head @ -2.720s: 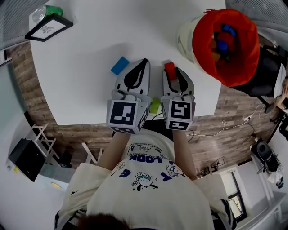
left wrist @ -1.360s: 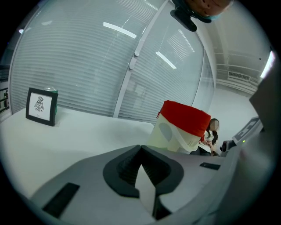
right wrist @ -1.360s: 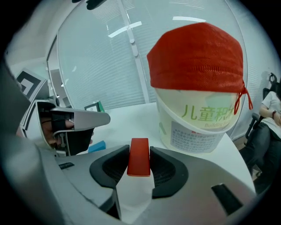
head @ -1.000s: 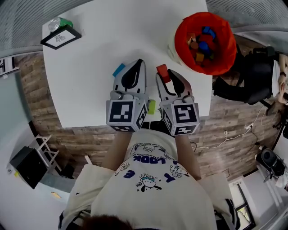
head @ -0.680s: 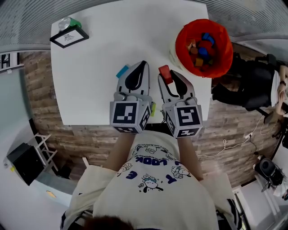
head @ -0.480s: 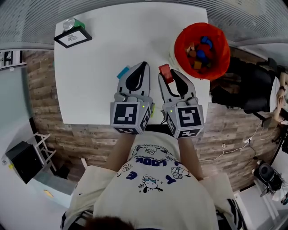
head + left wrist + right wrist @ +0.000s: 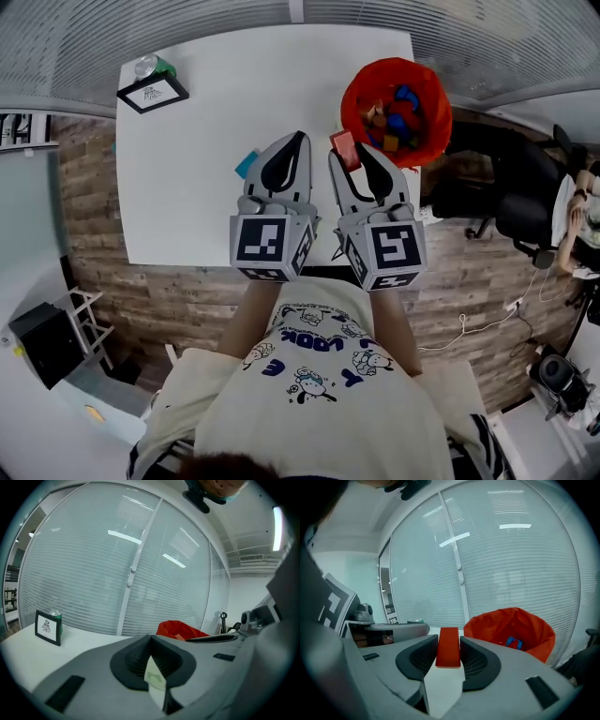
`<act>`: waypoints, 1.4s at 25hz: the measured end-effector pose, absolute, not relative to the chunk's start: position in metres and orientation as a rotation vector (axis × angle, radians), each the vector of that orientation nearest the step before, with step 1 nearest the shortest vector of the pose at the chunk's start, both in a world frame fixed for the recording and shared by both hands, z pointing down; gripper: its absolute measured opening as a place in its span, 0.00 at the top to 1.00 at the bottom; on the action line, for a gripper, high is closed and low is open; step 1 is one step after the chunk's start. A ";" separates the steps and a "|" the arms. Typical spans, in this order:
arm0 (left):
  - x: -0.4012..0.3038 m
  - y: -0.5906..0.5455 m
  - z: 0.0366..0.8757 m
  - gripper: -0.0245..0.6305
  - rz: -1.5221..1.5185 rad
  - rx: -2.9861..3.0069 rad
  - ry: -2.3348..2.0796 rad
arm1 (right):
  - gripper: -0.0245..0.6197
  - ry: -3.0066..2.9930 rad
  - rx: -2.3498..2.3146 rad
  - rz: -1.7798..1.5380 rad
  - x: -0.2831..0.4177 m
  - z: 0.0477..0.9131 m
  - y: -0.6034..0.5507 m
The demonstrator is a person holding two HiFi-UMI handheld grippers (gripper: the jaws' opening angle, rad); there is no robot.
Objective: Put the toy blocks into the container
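While the right gripper (image 7: 346, 156) pinches a red block (image 7: 343, 148) at its jaw tips, the red-lined container (image 7: 349, 98) stands near, ahead to its right.
The block looks rigid, light and smooth-sided, so a squeeze across its broad flat faces should stop it pivoting. The left gripper (image 7: 293, 142) has its jaws together, empty, with a blue block (image 7: 246, 165) on the bench (image 7: 197, 103) just beside its tip.
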State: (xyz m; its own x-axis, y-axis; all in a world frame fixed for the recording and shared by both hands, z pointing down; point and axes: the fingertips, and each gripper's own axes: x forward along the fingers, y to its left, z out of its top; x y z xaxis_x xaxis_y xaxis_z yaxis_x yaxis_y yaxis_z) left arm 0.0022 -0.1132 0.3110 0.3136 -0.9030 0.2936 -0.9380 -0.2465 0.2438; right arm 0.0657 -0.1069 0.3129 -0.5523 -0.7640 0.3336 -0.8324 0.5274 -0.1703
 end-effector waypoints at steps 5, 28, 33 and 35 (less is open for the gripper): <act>0.018 -0.119 0.302 0.93 0.120 2.247 -1.641 | 0.74 -2.574 1.364 0.418 0.074 0.302 -0.111; 0.067 -0.139 0.278 0.93 0.103 2.331 -1.609 | 0.74 -2.504 1.569 0.346 0.155 0.277 -0.152; 0.073 -0.144 0.278 0.93 0.109 2.332 -1.607 | 0.74 -2.497 1.565 0.343 0.157 0.280 -0.156; 0.075 -0.147 0.279 0.93 0.111 2.334 -1.607 | 0.74 -2.489 1.573 0.333 0.159 0.280 -0.159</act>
